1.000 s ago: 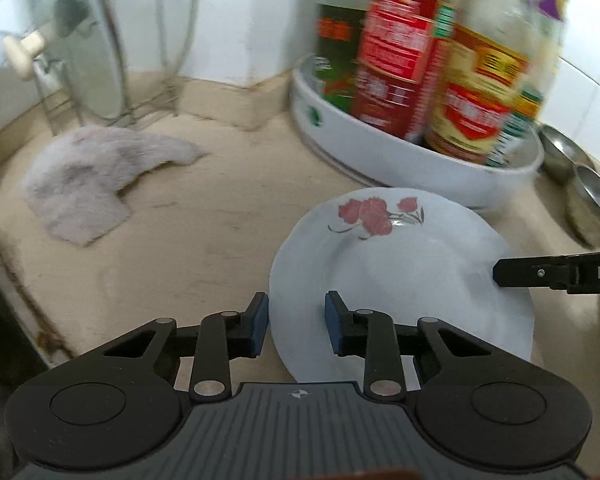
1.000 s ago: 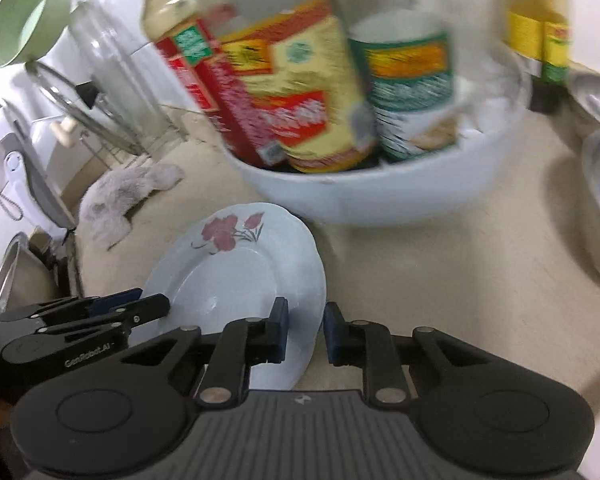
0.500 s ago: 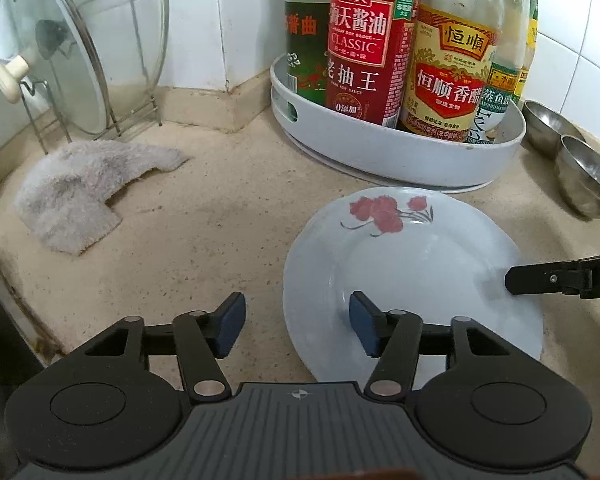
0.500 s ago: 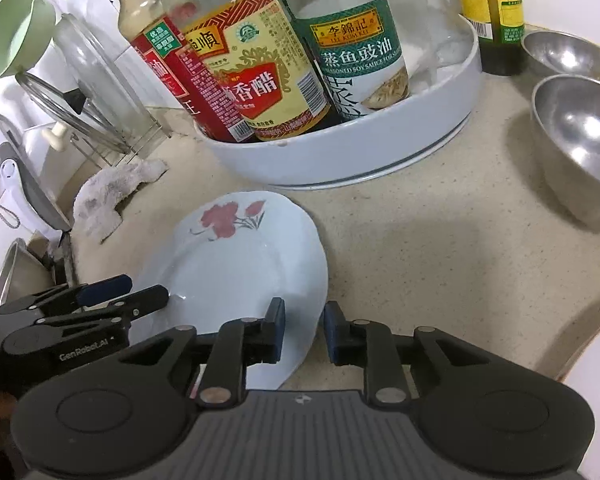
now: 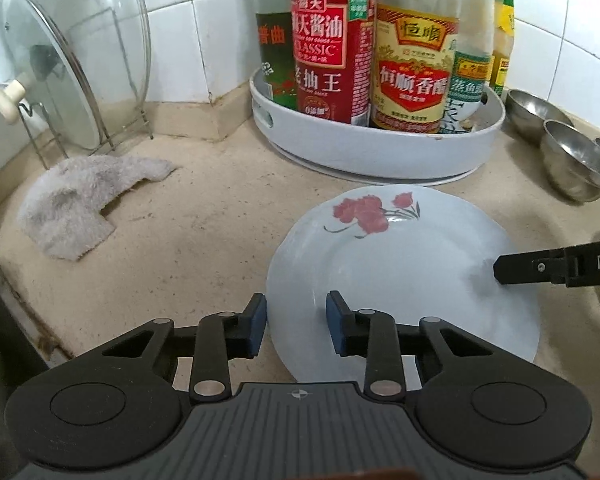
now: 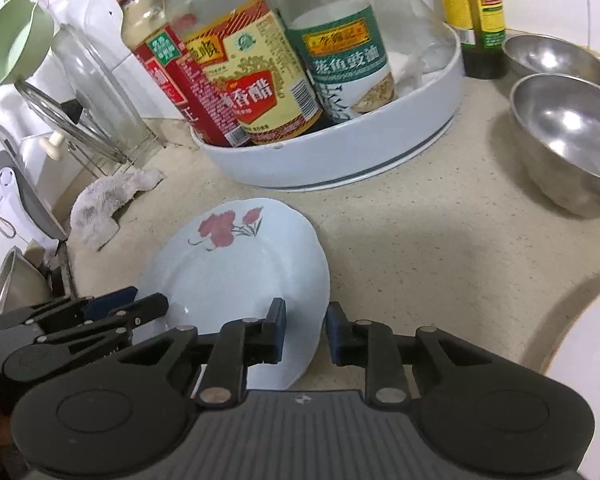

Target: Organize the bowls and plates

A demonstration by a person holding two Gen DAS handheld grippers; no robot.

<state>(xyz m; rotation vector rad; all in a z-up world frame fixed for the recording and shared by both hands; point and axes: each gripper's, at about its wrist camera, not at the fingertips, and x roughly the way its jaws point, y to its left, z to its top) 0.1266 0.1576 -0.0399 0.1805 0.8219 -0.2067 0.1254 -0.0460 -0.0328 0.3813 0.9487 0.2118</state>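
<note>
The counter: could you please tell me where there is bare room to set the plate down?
Bare counter lies between the rag, the bottle tray and the plate. Another patch runs from the plate to the steel bowls. The back corner by the lid rack is crowded.

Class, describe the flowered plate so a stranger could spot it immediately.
Find the round white tray of sauce bottles on the beige counter. Just in front lies a pale plate. Unlike the steel bowls nearby, it is flat, with red flowers.

Plate and steel bowls
White plate with red flower lies on the worktop; steel bowls stand upright, well apart
</note>
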